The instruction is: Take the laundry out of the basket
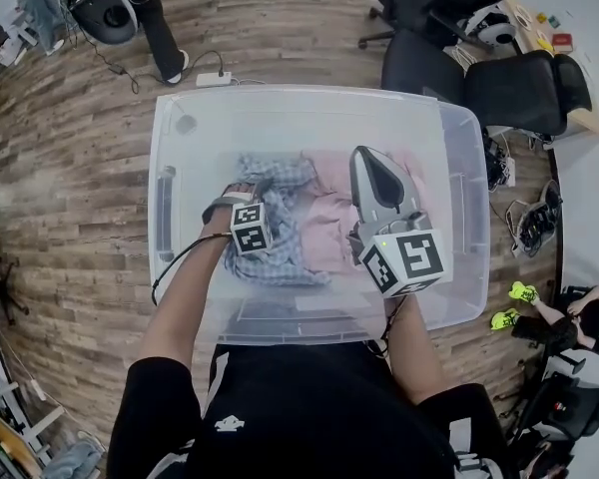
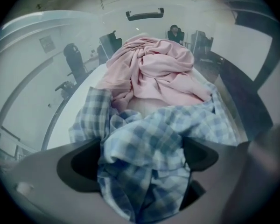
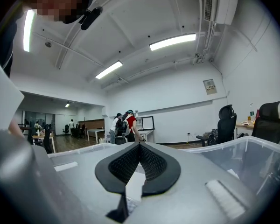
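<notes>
A clear plastic basket (image 1: 309,93) is seen standing on a wood-plank floor (image 1: 70,168), its long axis running left to right in the head view. Two crumpled garments lie on its bottom. A blue-and-white plaid shirt (image 1: 280,259) is heaped left of centre, stretched roughly across the basket's short way from the far side toward the near side. A pink garment (image 1: 329,218) is bunched just to its right, and the two touch along their edges. As both are rumpled, no collar, hem or front can be picked out, and no label is shown on either. The left hand-held gripper (image 2: 142,155) is pointed steeply down into the basket and along its length toward the pink garment. Its jaws are spread about as wide as they go, with a fold of the plaid shirt bunched between them, but the pads are not seen pressing on the cloth. The right hand-held gripper (image 3: 140,147) is held level over the basket's right half, above the pink garment, with its jaws closed together on nothing. Black-and-white square markers are carried on the cube of each hand-held gripper; no lettering is given on them. A small white emblem (image 1: 230,424) is printed on the person's black top, too small to be read. Black office chairs (image 1: 519,88) are placed beyond the basket's far right corner. A wall sign (image 3: 209,86) is seen in the right gripper view, its print too small to be made out.
</notes>
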{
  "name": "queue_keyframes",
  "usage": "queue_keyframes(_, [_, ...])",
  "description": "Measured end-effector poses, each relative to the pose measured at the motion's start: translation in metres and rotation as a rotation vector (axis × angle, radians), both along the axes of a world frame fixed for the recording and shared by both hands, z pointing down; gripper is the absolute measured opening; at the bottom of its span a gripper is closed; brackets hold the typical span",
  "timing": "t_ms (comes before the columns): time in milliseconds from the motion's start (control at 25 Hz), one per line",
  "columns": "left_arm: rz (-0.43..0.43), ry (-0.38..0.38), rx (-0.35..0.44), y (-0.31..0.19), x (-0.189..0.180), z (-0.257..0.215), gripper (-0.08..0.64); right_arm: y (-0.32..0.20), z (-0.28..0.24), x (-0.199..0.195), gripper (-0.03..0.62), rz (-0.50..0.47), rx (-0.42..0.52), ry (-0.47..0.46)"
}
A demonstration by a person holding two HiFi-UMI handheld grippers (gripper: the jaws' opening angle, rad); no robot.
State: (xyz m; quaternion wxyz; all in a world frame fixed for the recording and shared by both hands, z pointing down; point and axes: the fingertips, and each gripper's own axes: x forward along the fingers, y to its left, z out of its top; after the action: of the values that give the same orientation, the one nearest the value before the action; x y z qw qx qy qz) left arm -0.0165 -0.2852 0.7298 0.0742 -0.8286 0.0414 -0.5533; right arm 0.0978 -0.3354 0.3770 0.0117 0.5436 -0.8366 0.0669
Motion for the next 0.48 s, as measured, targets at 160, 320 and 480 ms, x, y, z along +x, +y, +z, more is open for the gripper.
queue_keyframes(160, [-0.077, -0.009, 0.068, -0.015, -0.002, -0.004, 0.317, -0.002, 0.003, 0.002, -0.002, 0.005, -0.008, 0.007])
queue_keyframes(320, [-0.114, -0.023, 0.115, -0.018, -0.004, -0.005, 0.239, -0.002, 0.003, 0.004, -0.002, 0.006, -0.01, 0.006])
queue_keyframes(480, [-0.205, 0.0, 0.094, -0.018, -0.005, -0.014, 0.177, -0.001, 0.003, 0.004, -0.001, 0.003, -0.01, 0.008])
